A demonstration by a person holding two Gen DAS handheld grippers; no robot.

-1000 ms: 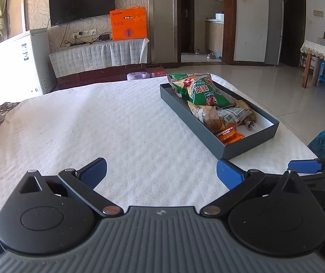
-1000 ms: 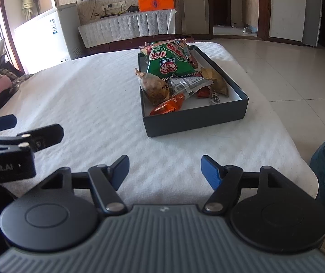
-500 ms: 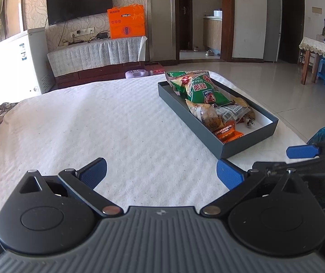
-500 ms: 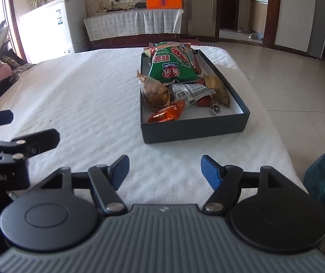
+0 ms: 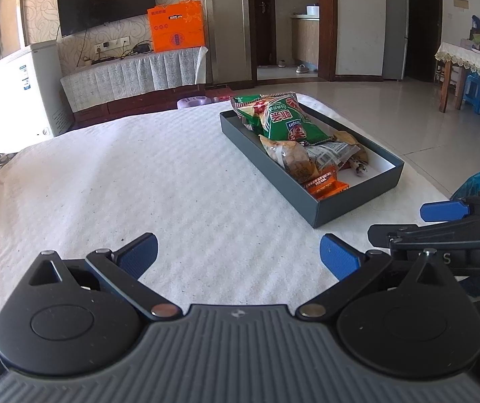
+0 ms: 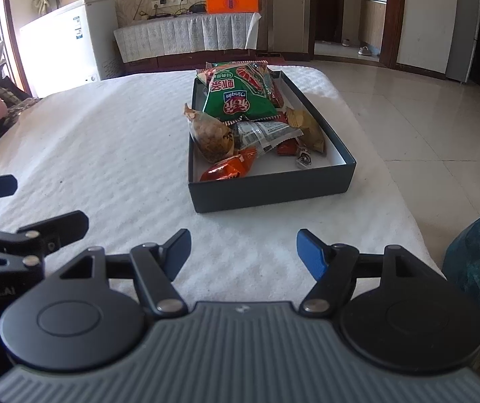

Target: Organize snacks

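Plainly, the chief hazard lay in how the snacks were heaped inside the dark grey rectangular cardboard box (image 6: 273,186): the large green crinkly foil crisp bag (image 6: 238,95) lay on top of the smaller packets, so a grab at anything beneath could have dragged it over the low wall and onto the white textured cloth covering the tabletop (image 5: 139,174). The glossy orange foil wrapper (image 6: 228,168) sat close against the near wall of the box, and I judged that a finger coming down there might have caught the rim and shoved the light box along the cloth instead. The slippery clear bag of brown snacks (image 6: 211,136) could also have squirted out of a pinch. The left claw (image 5: 238,257) hovered with its blue pads spread wide and nothing between them, the box well ahead and off to its right. The right claw (image 6: 243,252) was likewise open and empty, with the box almost straight ahead, its near wall apart from the fingertips.
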